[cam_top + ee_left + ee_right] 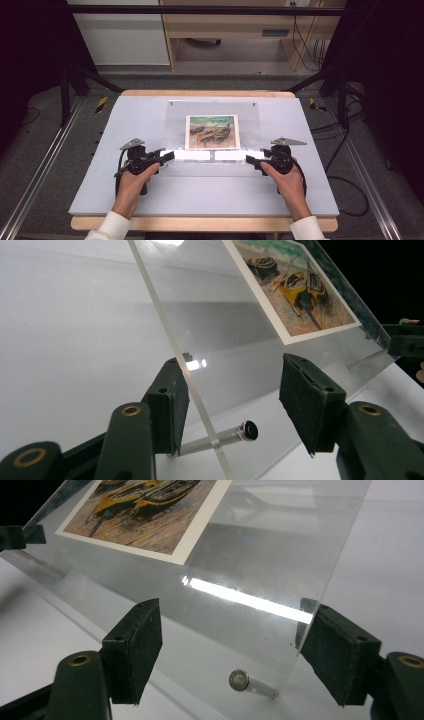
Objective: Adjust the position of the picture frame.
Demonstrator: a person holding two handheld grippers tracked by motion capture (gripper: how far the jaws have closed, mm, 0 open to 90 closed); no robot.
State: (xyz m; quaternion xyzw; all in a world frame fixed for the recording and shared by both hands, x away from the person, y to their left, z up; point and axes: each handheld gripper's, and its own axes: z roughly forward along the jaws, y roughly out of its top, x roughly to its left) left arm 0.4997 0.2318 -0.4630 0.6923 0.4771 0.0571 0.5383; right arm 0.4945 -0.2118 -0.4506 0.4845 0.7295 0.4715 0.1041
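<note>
Both grippers, left point(167, 156) and right point(249, 160), straddle the acrylic sheet point(210, 165) with jaws open; close views reveal a metal pin point(225, 436) beneath.

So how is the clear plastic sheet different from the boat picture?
The clear acrylic sheet is see-through, while the boat picture is colourful, with painted boats and a white border. The sheet is much bigger; the picture covers just its middle part. The sheet carries small metal pegs near its corners, and the picture has none. Both are flat rectangles, tilted up together above the white table.
</note>
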